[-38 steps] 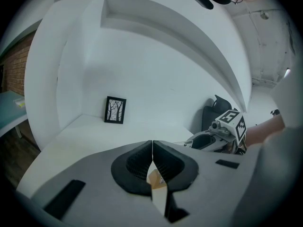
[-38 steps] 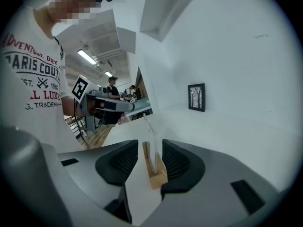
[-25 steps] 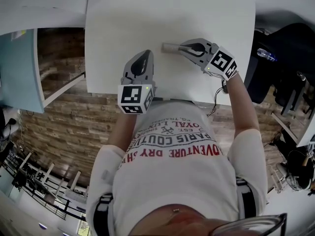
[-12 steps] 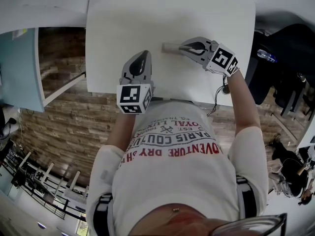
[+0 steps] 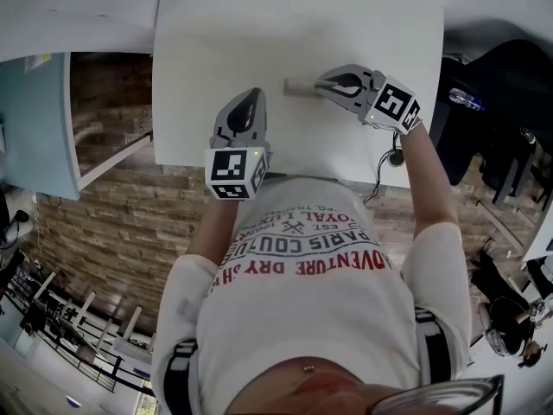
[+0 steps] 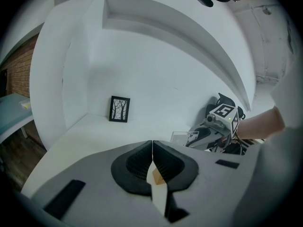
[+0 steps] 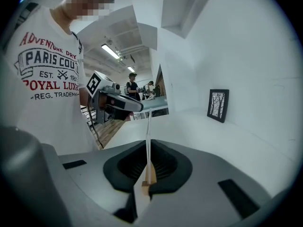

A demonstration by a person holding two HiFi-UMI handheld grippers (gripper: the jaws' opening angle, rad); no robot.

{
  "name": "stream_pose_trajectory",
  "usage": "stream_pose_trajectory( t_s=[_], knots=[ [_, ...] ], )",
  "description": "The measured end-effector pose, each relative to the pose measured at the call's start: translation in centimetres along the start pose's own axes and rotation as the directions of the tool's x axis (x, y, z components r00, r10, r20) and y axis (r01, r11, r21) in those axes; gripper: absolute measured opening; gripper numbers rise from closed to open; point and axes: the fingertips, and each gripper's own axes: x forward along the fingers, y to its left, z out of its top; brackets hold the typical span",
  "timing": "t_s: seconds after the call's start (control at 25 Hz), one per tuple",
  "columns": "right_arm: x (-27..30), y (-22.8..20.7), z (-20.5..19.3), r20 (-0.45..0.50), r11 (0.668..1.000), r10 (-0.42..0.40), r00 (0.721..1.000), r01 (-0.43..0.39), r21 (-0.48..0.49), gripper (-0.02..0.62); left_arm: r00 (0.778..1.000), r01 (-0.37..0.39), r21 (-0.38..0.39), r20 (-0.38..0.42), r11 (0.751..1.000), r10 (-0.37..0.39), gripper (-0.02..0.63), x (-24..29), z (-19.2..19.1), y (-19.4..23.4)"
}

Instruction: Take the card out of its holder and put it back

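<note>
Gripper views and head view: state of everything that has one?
left gripper: fingers shut, nothing between them.
right gripper: fingers shut on the card holder.
card holder: clamped edge-on; can't tell whether a card is inside.
picture frame: upright against the wall.

Bright, even indoor light. White table (image 5: 216, 41) almost washed out, shadows faint and soft. Ceiling strip lights (image 7: 110, 51) show in right gripper view. Both gripper views fisheye, corners black, near foreground soft. Head view bows at edges.
</note>
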Motion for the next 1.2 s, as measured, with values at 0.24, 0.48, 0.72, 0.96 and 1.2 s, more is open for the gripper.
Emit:
stream_pose_trajectory(
  t_s=[0.24, 0.48, 0.72, 0.96, 1.2],
  knots=[
    [-1.1, -0.1, 2.6, 0.037, 0.999, -0.018, 0.999, 0.019, -0.025, 0.034, 0.999, 0.006, 0.005, 0.036, 1.000, -0.006, 0.026, -0.3, 1.3, -0.1],
    [-3.1, 0.1, 4.9, 0.105, 0.992, -0.110, 0.988, 0.115, -0.043, 0.034, 0.996, 0.013, 0.006, 0.091, 1.000, -0.014, 0.026, -1.4, 2.6, -1.0],
    [-5.5, 0.5, 6.2, 0.163, 0.954, -0.293, 0.942, 0.299, -0.014, 0.034, 0.987, 0.017, 0.062, 0.159, 0.998, -0.026, 0.026, -2.6, 4.6, -2.2],
    [-8.0, 0.8, 5.4, 0.186, 0.851, -0.525, 0.831, 0.516, 0.100, 0.034, 0.970, 0.025, 0.121, 0.239, 0.992, -0.053, 0.026, -3.2, 6.6, -3.8],
    [-10.9, 0.8, 3.5, 0.151, 0.657, -0.753, 0.641, 0.714, 0.243, 0.034, 0.960, 0.047, 0.139, 0.267, 0.989, -0.083, 0.025, -2.8, 7.3, -5.3]
  ],
)
